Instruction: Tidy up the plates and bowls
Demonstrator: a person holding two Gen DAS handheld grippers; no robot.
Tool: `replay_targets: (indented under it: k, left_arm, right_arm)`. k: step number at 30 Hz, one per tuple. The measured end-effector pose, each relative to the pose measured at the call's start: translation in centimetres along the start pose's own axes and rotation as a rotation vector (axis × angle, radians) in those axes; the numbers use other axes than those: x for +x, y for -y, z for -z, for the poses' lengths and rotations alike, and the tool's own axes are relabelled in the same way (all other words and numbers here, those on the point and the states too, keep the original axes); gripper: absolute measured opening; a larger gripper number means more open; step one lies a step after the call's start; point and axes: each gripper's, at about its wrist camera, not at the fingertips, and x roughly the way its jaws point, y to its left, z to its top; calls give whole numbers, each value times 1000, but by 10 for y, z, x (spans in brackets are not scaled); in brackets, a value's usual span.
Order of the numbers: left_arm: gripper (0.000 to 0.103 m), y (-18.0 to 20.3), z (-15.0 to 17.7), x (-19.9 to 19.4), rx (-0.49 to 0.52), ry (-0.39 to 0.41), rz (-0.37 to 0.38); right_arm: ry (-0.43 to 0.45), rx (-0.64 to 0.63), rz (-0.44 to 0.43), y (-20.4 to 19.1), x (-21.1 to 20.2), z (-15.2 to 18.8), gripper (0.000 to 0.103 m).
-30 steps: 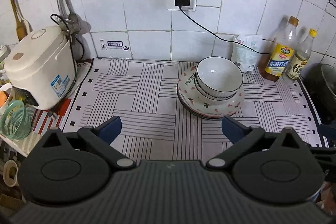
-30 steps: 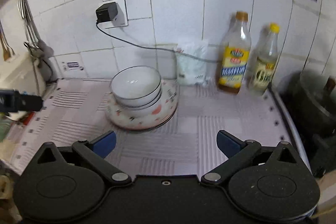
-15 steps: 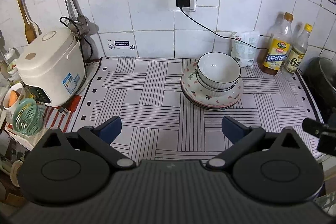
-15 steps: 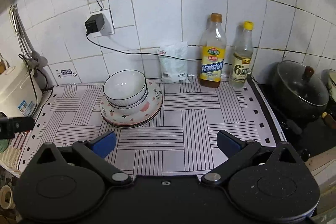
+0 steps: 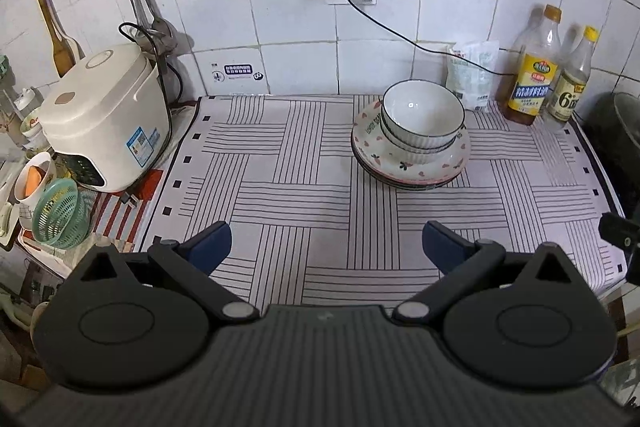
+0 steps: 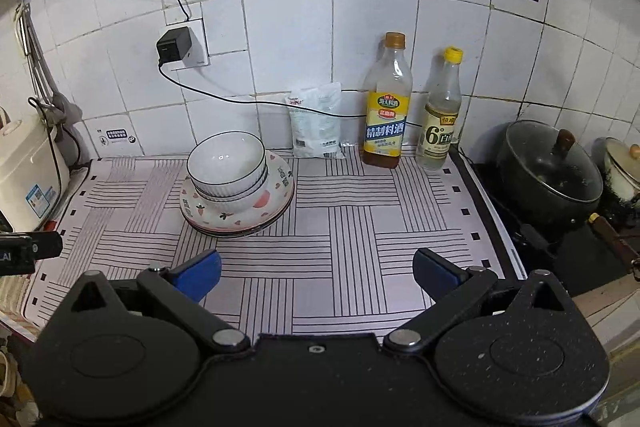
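Table: the table (image 5: 304, 195) lay under a striped mat, spread out ahead of both tongs.
Rice cooker: a white rice cooker (image 5: 104, 119) stood far to the left of the left tongs, at the mat's edge.
Pot: a dark lidded pot (image 6: 550, 171) sat off to the right of the right tongs, beyond the mat.
Plates: the stacked plates (image 5: 412, 163) rested on the mat ahead and to the right of the left tongs, ahead and to the left of the right tongs.
Bowls: the white bowls (image 6: 228, 167) sat nested on top of the plates (the number in the nest could not be told for sure).
Bottles: two bottles (image 6: 388, 107) stood by the wall, ahead of the right tongs, to the right of the plates.
Left tongs: the left tongs (image 5: 326, 243) hung over the near mat, spread wide and empty, well apart from the plates.
Right tongs: the right tongs (image 6: 316, 271) were likewise spread wide, holding nothing.
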Motion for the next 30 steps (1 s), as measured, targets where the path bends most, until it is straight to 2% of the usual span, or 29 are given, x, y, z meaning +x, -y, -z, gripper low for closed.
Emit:
replay_targets:
  k: [13,20,30]
  left_arm:
    - [103,13,14,-8,31,53,3]
    - [103,14,24,-9,33,54,8]
    - [103,17,30,-8,43,74,6]
  right_arm:
    - [78,-19,8,0,-8,12,103]
    - [53,-6,1,3,-4,22,103]
    - [83,-14,2,3,-7,29,103]
